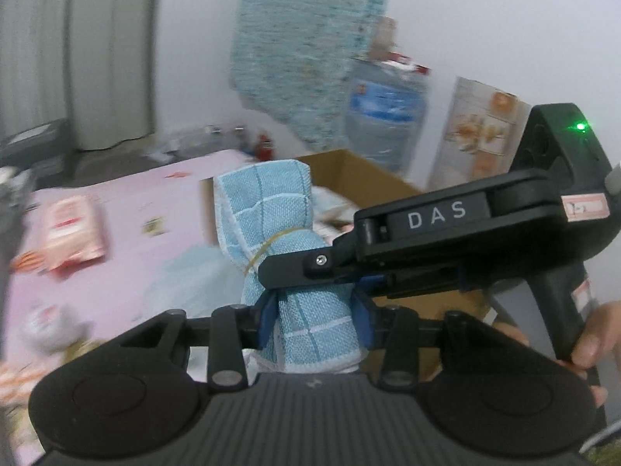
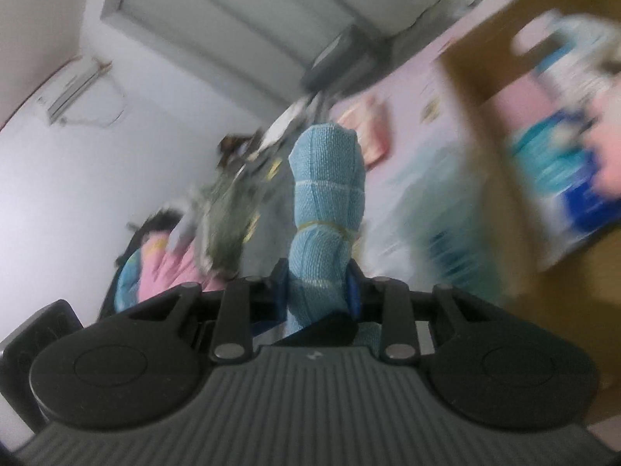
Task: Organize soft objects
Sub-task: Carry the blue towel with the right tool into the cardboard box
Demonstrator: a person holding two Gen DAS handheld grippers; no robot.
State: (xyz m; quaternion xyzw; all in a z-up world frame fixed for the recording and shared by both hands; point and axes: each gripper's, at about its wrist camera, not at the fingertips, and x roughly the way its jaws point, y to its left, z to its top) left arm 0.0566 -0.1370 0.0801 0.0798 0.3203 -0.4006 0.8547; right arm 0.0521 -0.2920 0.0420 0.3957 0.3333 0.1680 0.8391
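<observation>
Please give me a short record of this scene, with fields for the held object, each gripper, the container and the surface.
held object: rolled blue cloth bound by a yellow rubber band
left gripper: closed on the roll's lower end
right gripper: closed on the roll near the band
container: open cardboard box behind the roll, holding soft items
surface: pink cover

In the left wrist view, the pink bedsheet point(image 1: 128, 209) at centre left lies mostly open; a pink packet point(image 1: 73, 233) sits far left. The cardboard box point(image 1: 349, 171) and water jug point(image 1: 384, 112) block centre right.
</observation>
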